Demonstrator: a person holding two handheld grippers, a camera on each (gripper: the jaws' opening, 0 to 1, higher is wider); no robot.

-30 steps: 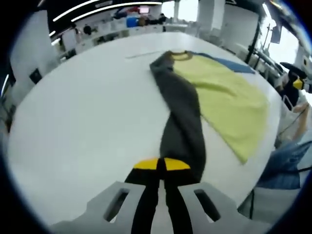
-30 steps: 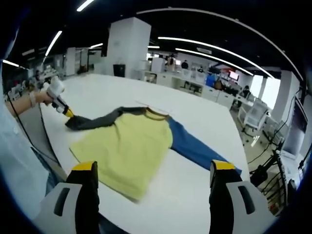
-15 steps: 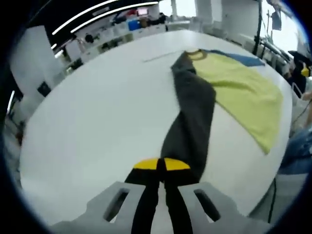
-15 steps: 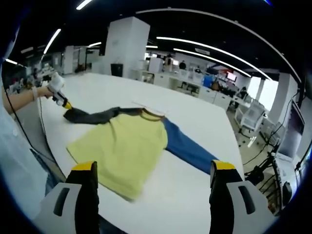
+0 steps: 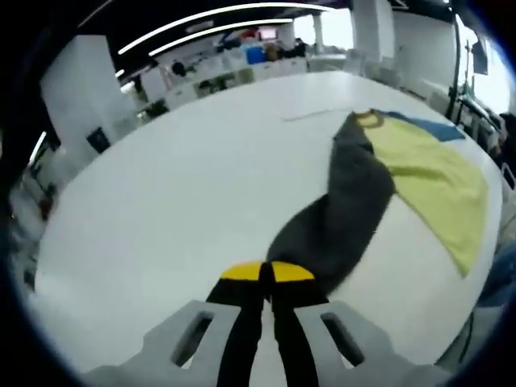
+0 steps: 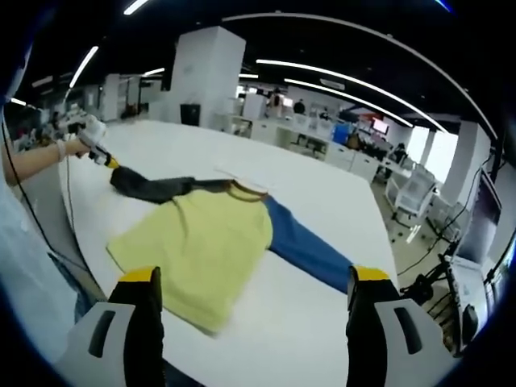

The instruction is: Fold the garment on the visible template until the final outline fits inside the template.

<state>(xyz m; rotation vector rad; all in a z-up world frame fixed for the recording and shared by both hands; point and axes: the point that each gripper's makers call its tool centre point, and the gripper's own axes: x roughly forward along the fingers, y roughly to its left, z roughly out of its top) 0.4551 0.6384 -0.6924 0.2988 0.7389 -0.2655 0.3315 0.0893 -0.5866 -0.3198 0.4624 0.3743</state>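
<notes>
The shirt [image 6: 201,242] lay flat on the white table [image 5: 161,185], yellow body ahead of the right gripper [image 6: 254,298] and between its jaws, which stood wide apart with nothing in them. The blue sleeve [image 6: 310,251] ran off toward that gripper's right jaw; the grey sleeve [image 5: 339,218] stretched straight out from the left gripper [image 5: 267,272], whose yellow-tipped jaws were clamped on its cuff. Seen from the right gripper, the left one [image 6: 101,156] sat far off to the left, in a person's hand. It looked light, soft and floppy, likely to sag and drag, so cuffs, hem corners and shoulder seams were the places to pinch. No template outline could be made out.
</notes>
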